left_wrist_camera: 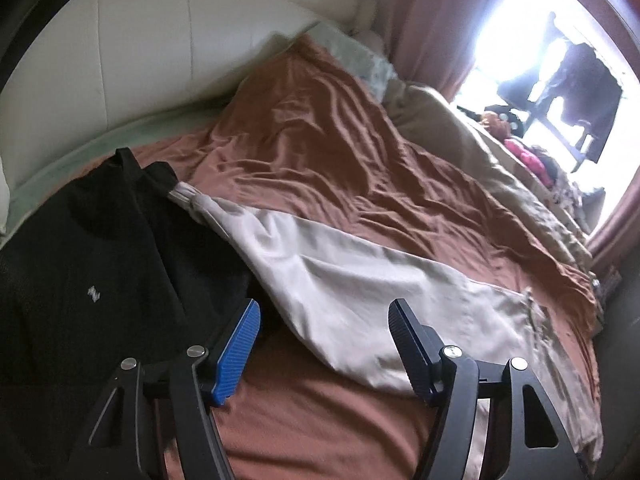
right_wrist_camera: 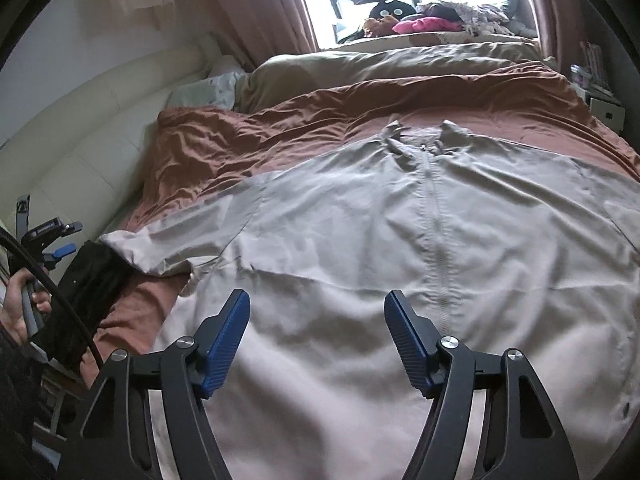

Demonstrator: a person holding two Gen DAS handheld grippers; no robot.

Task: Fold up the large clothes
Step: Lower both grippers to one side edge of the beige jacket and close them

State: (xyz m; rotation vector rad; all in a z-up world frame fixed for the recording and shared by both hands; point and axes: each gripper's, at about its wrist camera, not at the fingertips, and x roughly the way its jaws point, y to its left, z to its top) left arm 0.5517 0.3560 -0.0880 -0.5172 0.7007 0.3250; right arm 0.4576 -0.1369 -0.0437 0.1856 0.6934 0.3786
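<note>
**Thin jacket lies flat on the bed, both grippers over it with nothing held**

The pale grey zip jacket (right_wrist_camera: 400, 216) is spread front-up across the rust-brown bedcover (right_wrist_camera: 248, 136), collar toward the window, zip closed down the middle. One sleeve (left_wrist_camera: 320, 272) stretches out sideways, its cuff end touching a black garment (left_wrist_camera: 92, 248) heaped near the headboard.

The cloth looks light, thin and limp, perhaps a little slick; I'd expect it to sag and slide rather than hold a crease. Seams, the hem corners, the shoulder and the cuff look like the surest places to pinch.

The right gripper (right_wrist_camera: 316, 312) hangs over the lower body panel, jaws apart, gripping nothing. The left gripper (left_wrist_camera: 324, 320) is above the sleeve, jaws likewise apart and empty.
</note>
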